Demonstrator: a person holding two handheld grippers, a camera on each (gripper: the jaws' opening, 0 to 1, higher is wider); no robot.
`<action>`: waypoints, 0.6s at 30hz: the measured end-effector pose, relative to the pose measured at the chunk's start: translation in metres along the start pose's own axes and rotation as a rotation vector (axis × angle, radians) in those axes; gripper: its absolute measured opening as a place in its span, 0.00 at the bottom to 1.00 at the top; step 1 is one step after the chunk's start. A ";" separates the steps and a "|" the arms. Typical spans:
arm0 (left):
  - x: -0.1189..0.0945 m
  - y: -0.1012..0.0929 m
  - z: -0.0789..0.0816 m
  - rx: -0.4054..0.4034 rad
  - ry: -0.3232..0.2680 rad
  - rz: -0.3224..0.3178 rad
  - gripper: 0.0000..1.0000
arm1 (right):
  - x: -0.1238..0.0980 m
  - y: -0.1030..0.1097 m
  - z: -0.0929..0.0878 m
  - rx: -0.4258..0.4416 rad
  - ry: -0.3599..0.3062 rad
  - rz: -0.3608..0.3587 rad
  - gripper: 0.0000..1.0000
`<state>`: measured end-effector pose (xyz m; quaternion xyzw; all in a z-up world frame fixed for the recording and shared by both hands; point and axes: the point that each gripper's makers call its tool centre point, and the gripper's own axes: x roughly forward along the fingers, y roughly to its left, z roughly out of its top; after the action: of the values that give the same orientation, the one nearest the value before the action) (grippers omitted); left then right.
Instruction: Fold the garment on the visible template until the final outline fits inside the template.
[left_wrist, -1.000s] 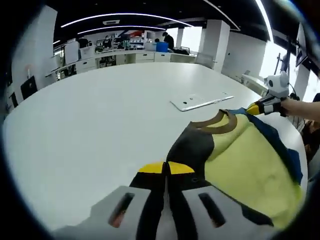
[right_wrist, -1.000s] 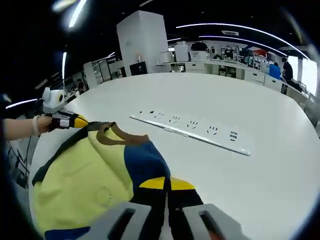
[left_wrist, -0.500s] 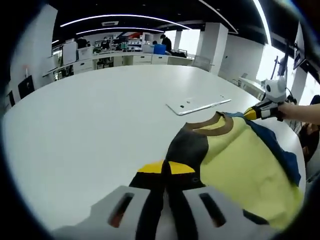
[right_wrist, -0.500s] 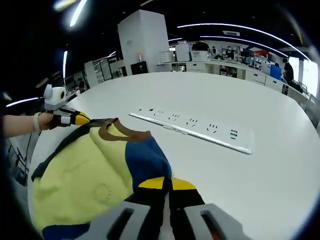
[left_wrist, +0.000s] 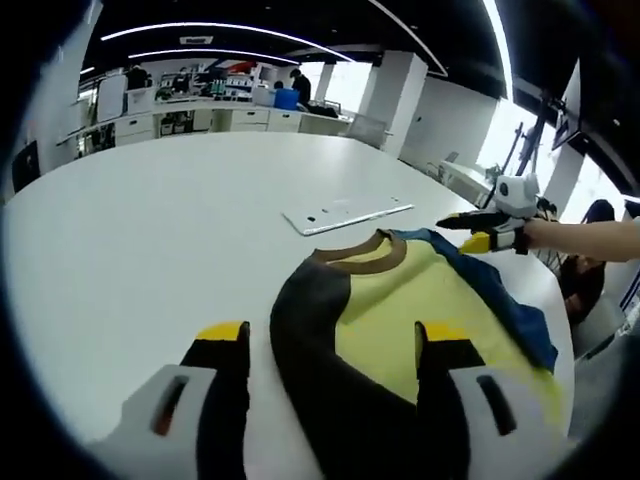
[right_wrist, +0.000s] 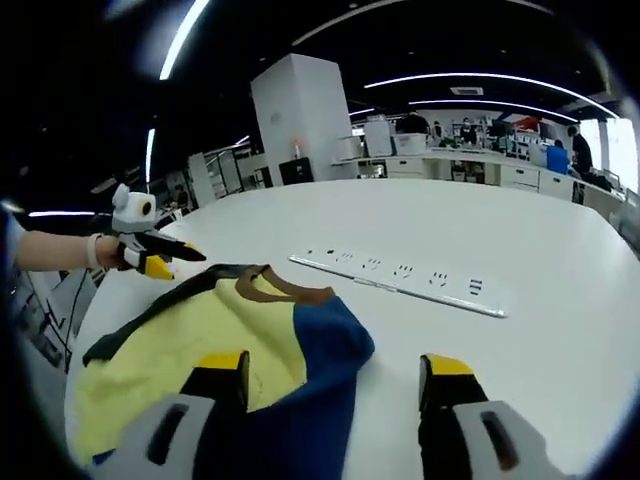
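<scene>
A garment lies flat on the white table (left_wrist: 150, 230). It has a yellow body (left_wrist: 400, 310), a black sleeve (left_wrist: 310, 320), a blue sleeve (right_wrist: 320, 345) and a brown collar (left_wrist: 358, 256). My left gripper (left_wrist: 330, 340) is open, its jaws wide apart on either side of the black sleeve, holding nothing. My right gripper (right_wrist: 333, 370) is open too, over the blue sleeve. Each gripper, held by a hand, appears in the other's view near the far shoulder of the garment: the right gripper (left_wrist: 478, 230) and the left gripper (right_wrist: 172, 260), both with jaws parted.
A white power strip (right_wrist: 400, 280) (left_wrist: 340, 212) lies on the table just beyond the collar. The table edge (left_wrist: 560, 300) curves close behind the garment's blue side. Office desks, a white pillar (right_wrist: 305, 120) and people stand far behind.
Both grippers were shut on the garment's sleeves and have now opened and let go. The garment rests on the table, and both cameras have shifted slightly.
</scene>
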<state>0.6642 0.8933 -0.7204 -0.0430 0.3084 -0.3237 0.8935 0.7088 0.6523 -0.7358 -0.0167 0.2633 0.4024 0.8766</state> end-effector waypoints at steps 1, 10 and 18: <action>-0.001 -0.002 0.000 0.001 0.000 -0.006 0.80 | -0.001 0.002 0.000 -0.008 -0.005 0.003 0.84; -0.017 -0.010 0.006 0.024 -0.001 -0.016 0.99 | -0.016 0.015 -0.004 -0.040 0.020 0.022 1.00; -0.033 -0.025 0.008 0.046 -0.015 -0.035 0.98 | -0.030 0.019 -0.005 -0.041 0.022 0.017 0.99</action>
<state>0.6352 0.8927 -0.6894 -0.0304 0.2936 -0.3458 0.8907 0.6767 0.6429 -0.7220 -0.0369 0.2648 0.4150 0.8697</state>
